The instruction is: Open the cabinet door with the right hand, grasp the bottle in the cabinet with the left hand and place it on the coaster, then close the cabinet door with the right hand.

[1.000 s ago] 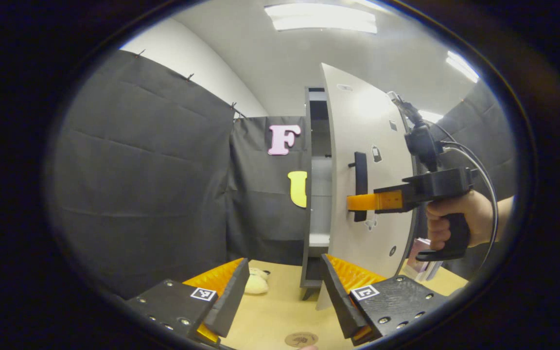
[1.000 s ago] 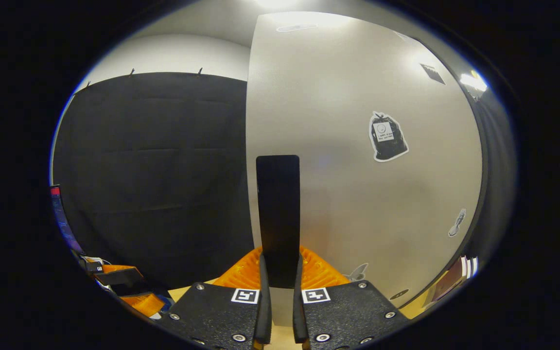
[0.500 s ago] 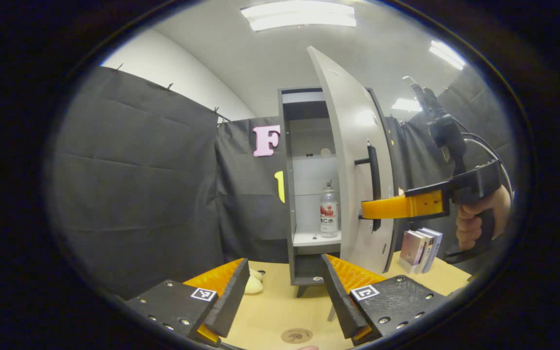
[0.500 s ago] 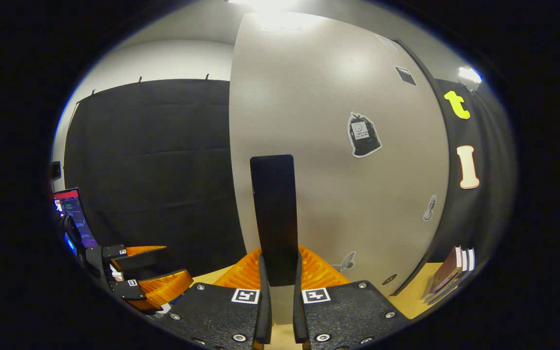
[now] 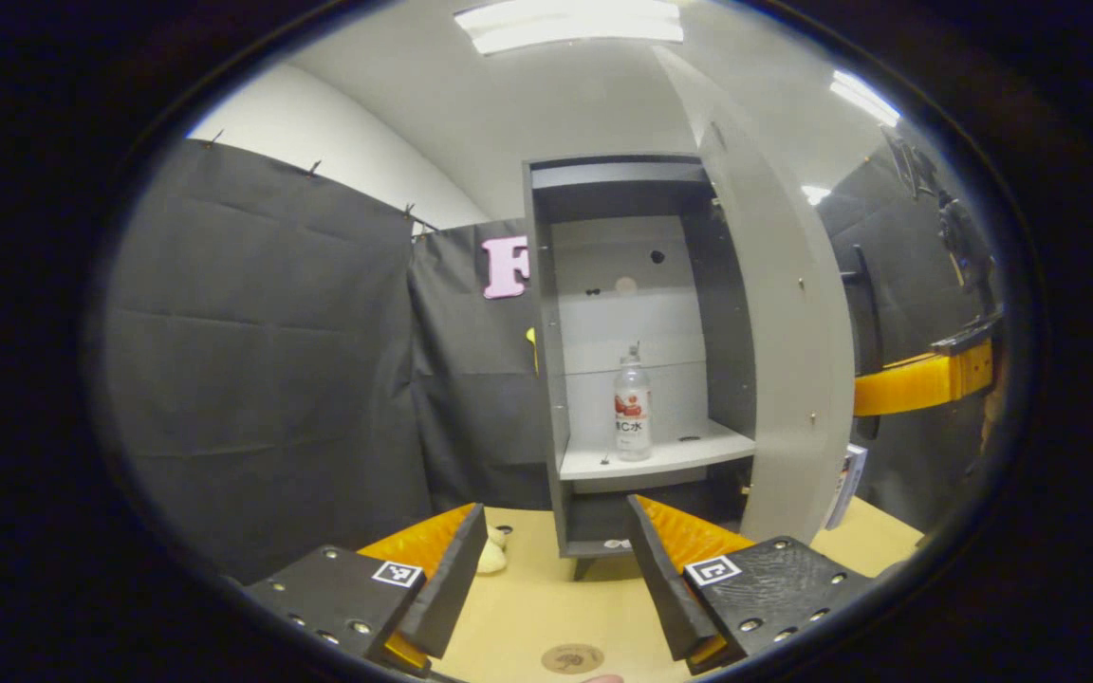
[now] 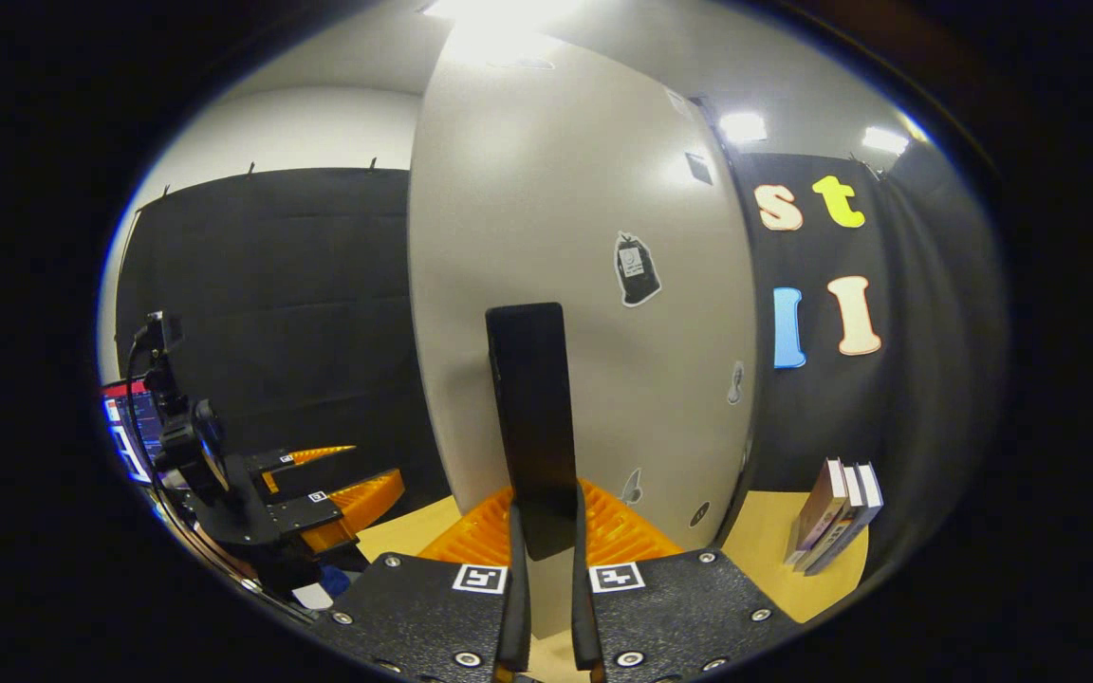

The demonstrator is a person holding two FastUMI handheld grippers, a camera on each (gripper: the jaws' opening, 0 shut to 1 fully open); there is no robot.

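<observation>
Right tongs point(image 6: 544, 607): clenching on the door handle point(image 6: 532, 417), pointing level at the cabinet door point(image 6: 556, 237).
Left tongs point(image 5: 556, 579): hovering released above the counter point(image 5: 527, 617).
Bottle point(image 5: 633, 406): standing on the cabinet shelf point(image 5: 670, 455), ahead of the left tongs.
Coaster point(image 5: 572, 657): lying just below them.

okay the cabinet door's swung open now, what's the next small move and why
Probably reach the open left claw forward toward the bottle. The door stands wide, the right claw grips its handle, and the bottle stands upright on the shelf, unblocked. The coaster lies on the table below.
</observation>
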